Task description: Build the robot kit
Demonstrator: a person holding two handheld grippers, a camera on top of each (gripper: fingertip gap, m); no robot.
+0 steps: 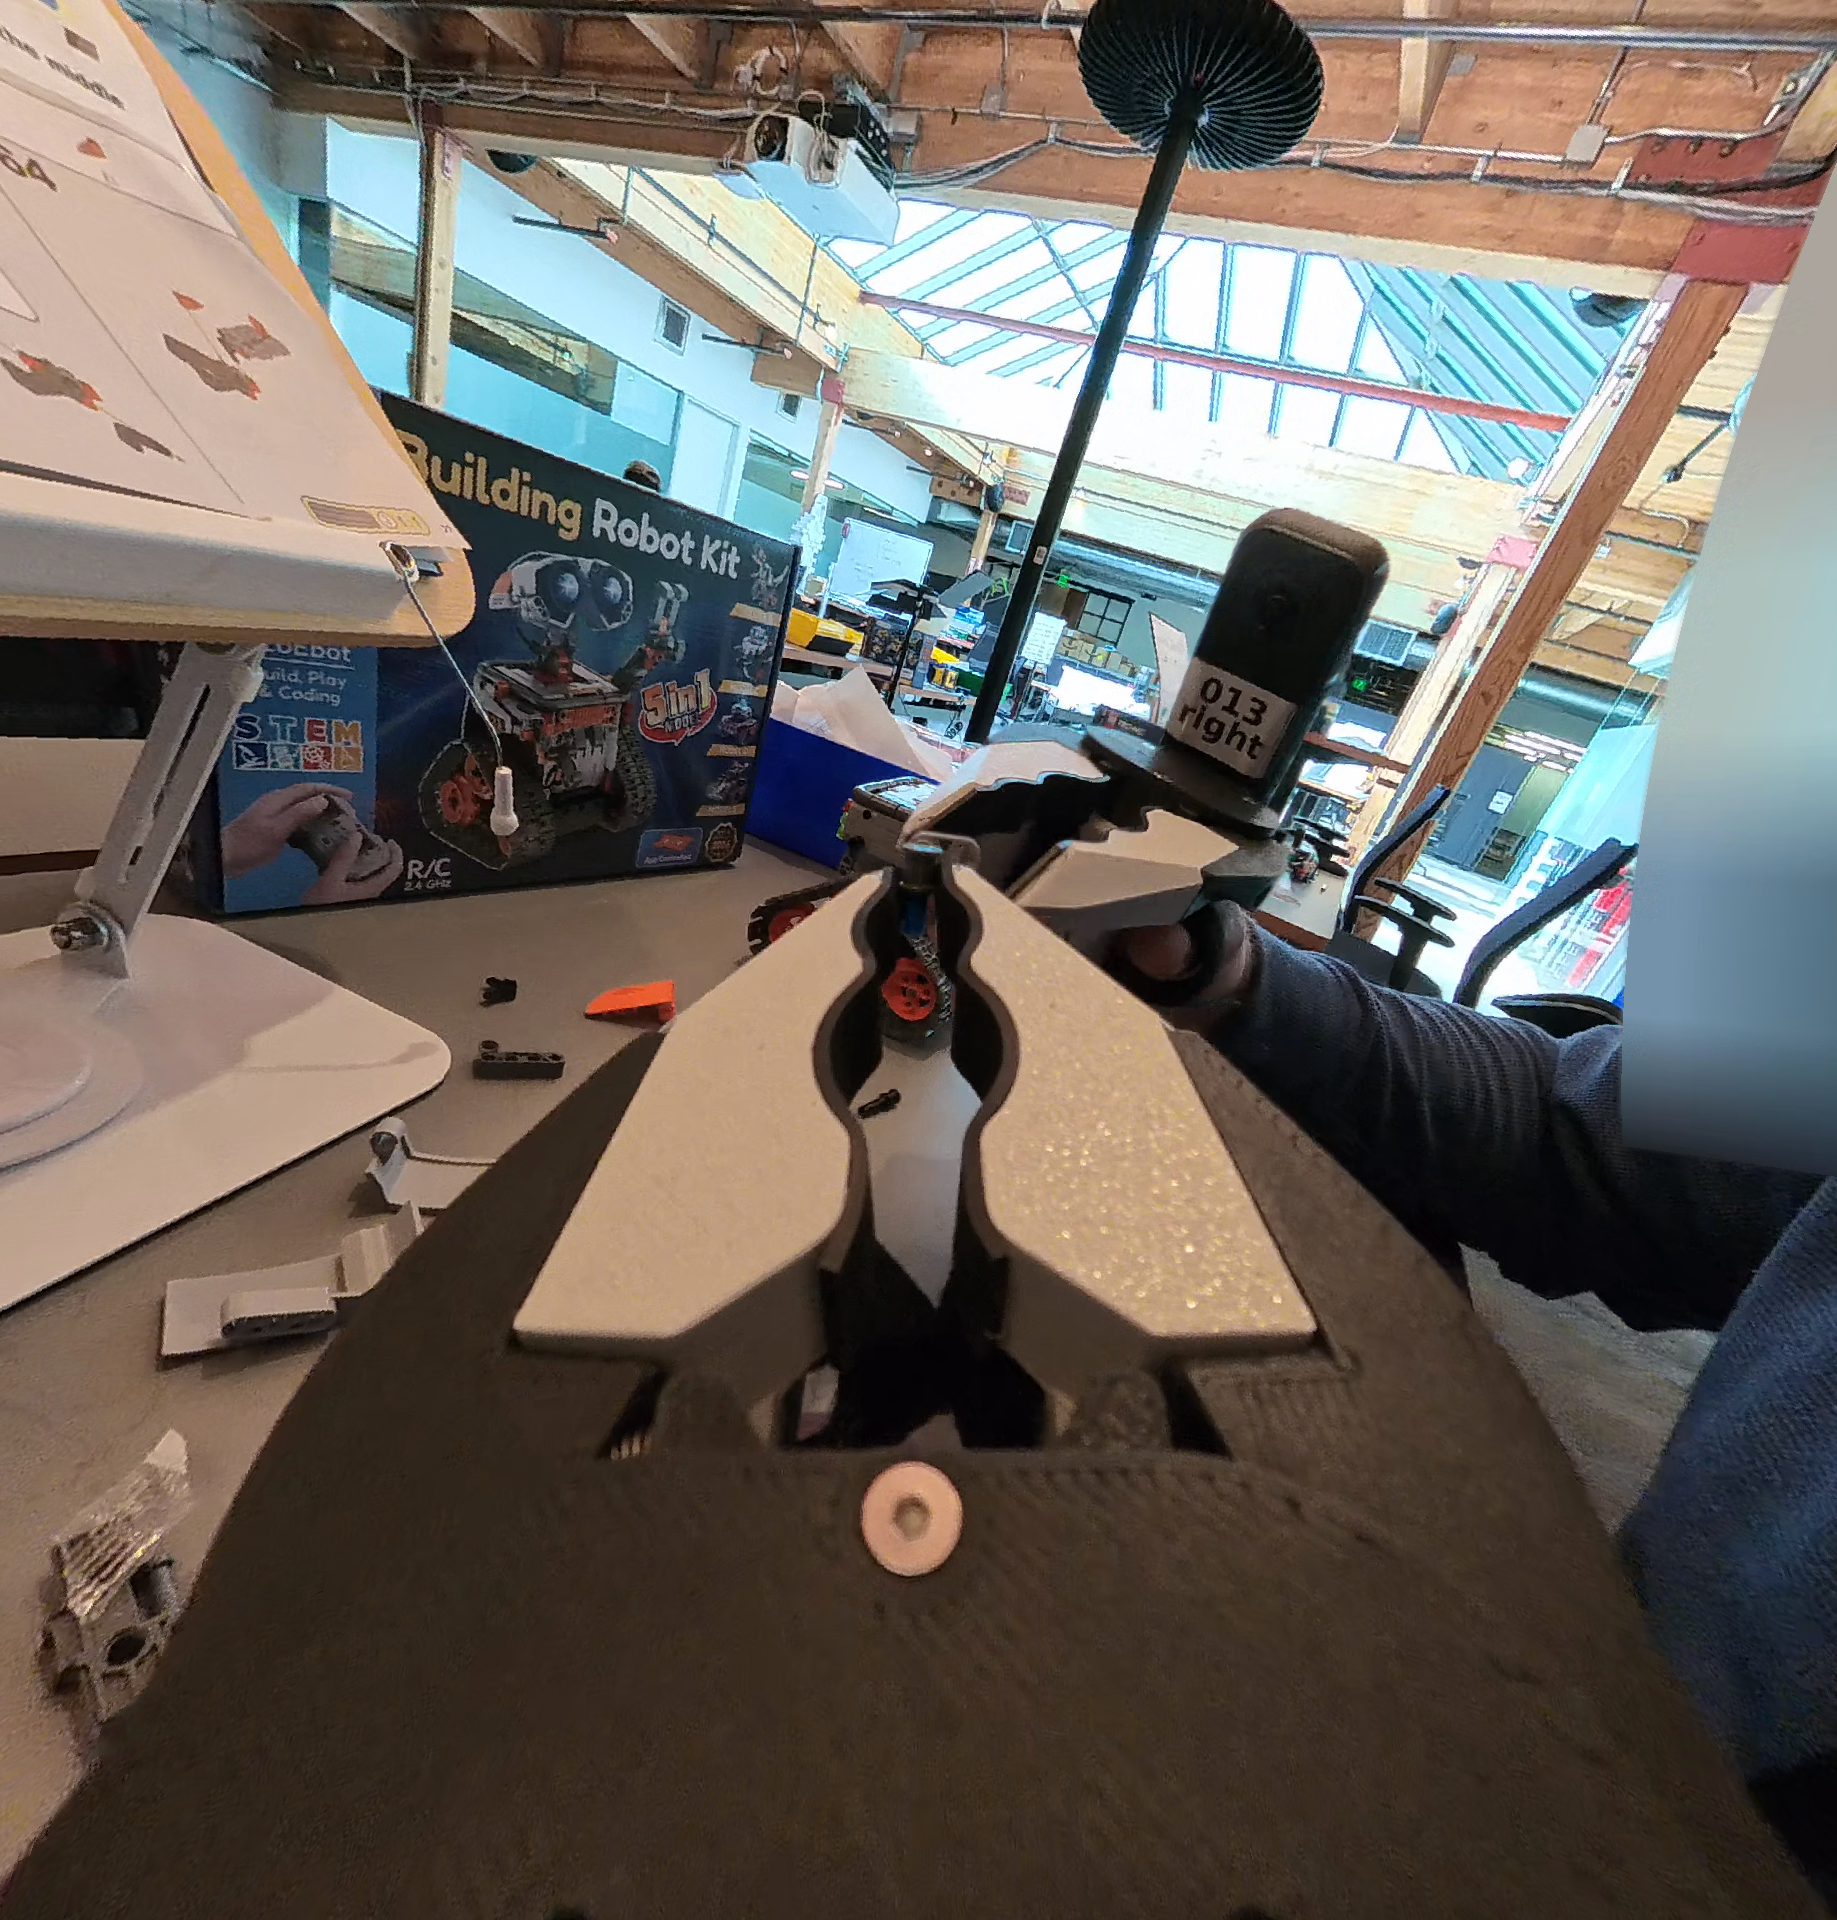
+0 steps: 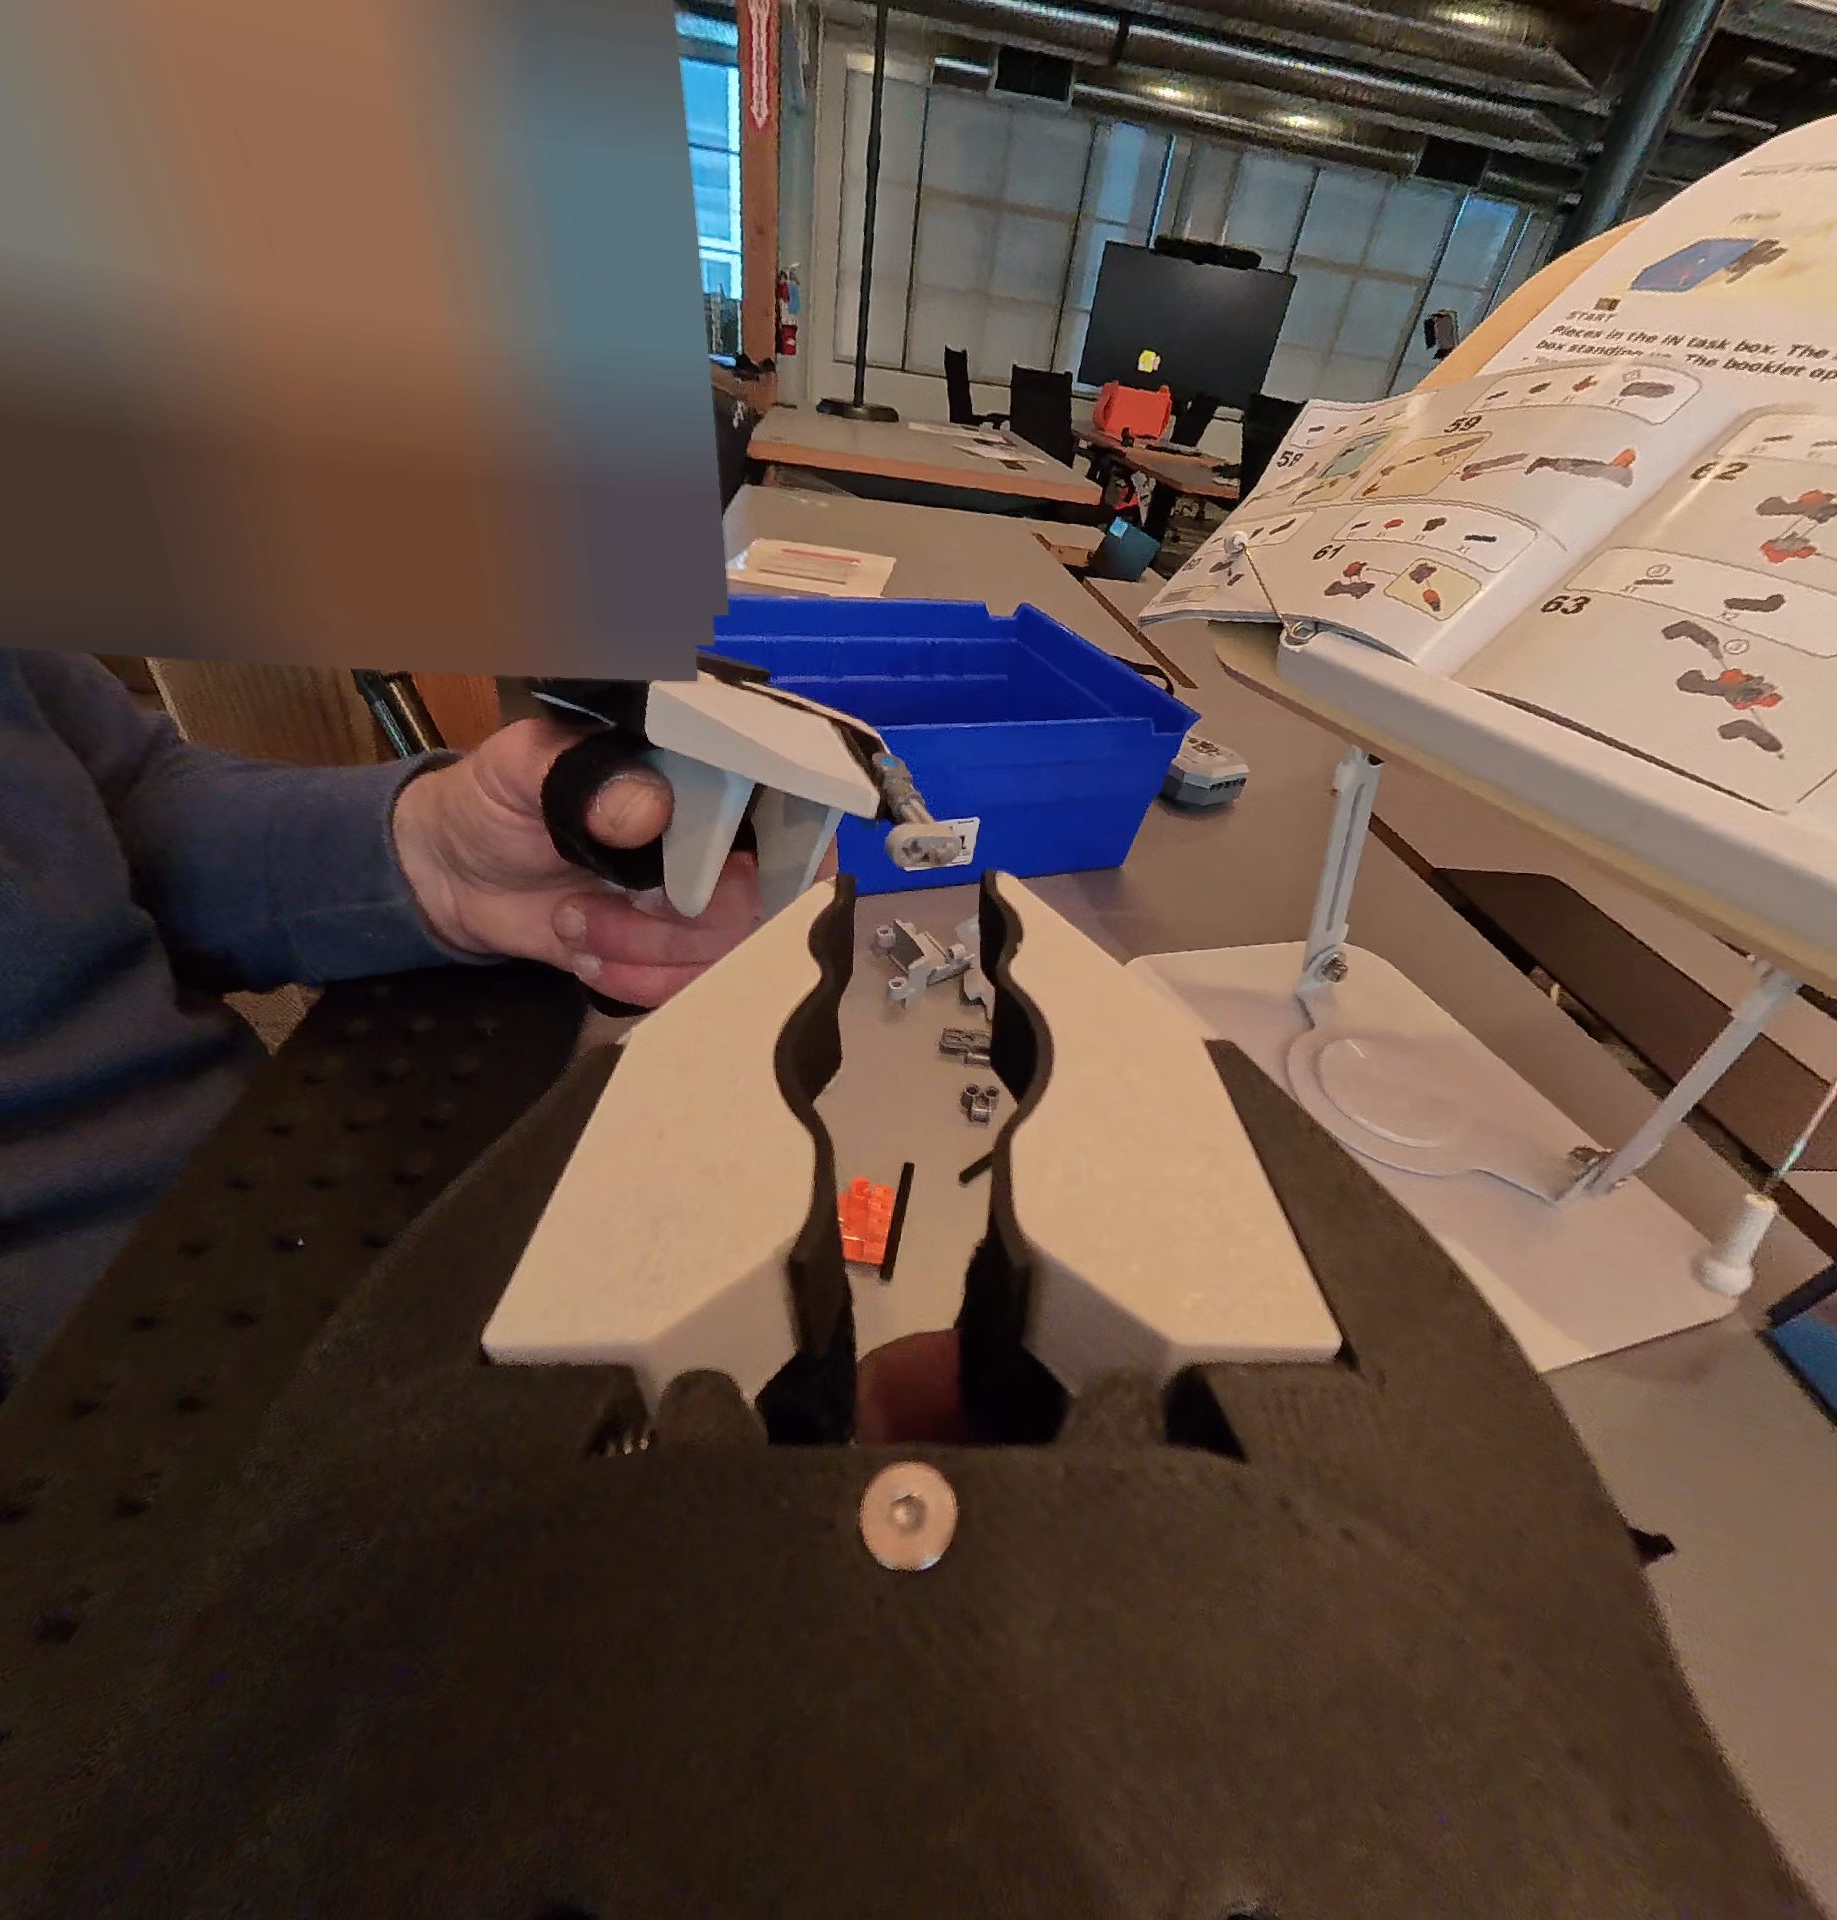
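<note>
Two grippers: left (image 1: 919, 883) pinches a small grey rod (image 2: 909, 810), right (image 2: 914, 904) spread above loose bricks (image 2: 929, 961).

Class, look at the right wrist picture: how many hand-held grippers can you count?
2. The right hand-held gripper fills the foreground, open over the table; the left hand-held gripper, left of centre, grips a small grey part. None seems hidden.

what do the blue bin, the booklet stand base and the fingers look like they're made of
Blue bin: moulded plastic, smooth with a slight sheen, by its even colour and thin walls.
Stand base: probably painted metal, a thin flat white plate with a bolted arm.
Fingers: likely 3D-printed plastic, pale grey with a grainy, sparkly surface.
</note>
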